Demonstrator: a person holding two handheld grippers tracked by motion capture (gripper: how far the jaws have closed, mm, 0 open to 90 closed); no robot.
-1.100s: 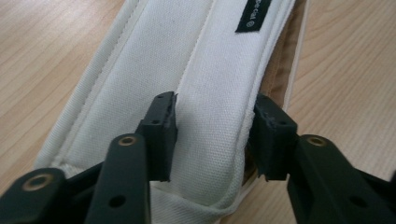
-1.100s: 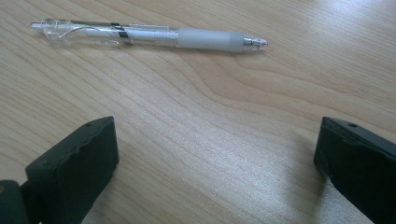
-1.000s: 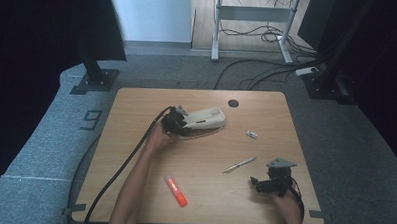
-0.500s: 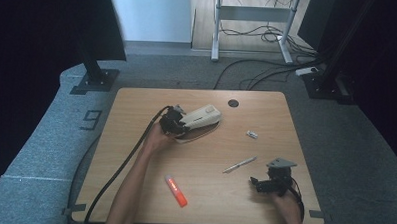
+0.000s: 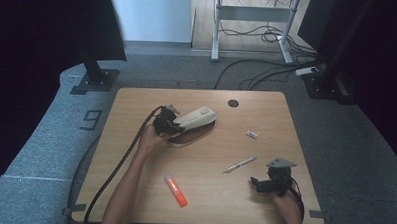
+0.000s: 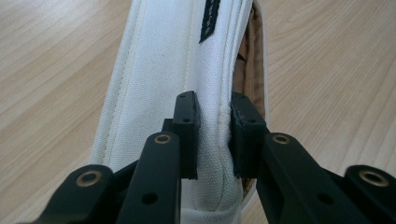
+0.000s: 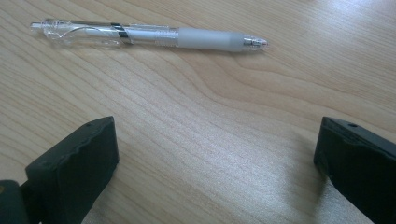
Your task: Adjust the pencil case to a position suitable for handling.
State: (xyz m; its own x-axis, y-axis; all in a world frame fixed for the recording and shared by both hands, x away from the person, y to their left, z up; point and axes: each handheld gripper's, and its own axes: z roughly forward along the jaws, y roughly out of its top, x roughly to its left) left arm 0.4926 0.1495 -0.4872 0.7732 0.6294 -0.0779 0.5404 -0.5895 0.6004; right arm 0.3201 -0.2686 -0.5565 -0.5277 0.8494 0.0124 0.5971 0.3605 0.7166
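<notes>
Listing what lies before you on the wooden bench [image 5: 133, 190], item by item.

Item one: a white fabric pouch [image 5: 193, 123] with a tan inner face, left of centre and towards the far half of the bench. One end is raised, so it sits tilted with its lower edge near the wood. In the left gripper view the pouch [image 6: 163, 70] runs away from the camera, a small dark label near its far end.

Item two: your left gripper [image 5: 167, 125], at the pouch's near-left end. Its fingers [image 6: 187, 135] are pinched close together on a stitched edge of the white fabric, one pad on each side of the seam. A thick black cable trails from it off the near-left edge.

Item three: a clear pen [image 5: 239, 164] with a frosted grip, lying flat right of centre. In the right gripper view the pen [image 7: 149, 35] lies crosswise beyond the fingers, apart from them.

Item four: your right gripper [image 5: 273, 182], resting at the near-right corner. Its fingers [image 7: 74, 163] stand wide apart with bare wood between them, holding nothing.

Item five: an orange marker [image 5: 175, 191], flat near the front edge, between your forearms.

Item six: a small pale object [image 5: 251, 134], too small to identify, beyond the pen.

Item seven: a dark round hole [image 5: 233, 102] near the far edge.
</notes>
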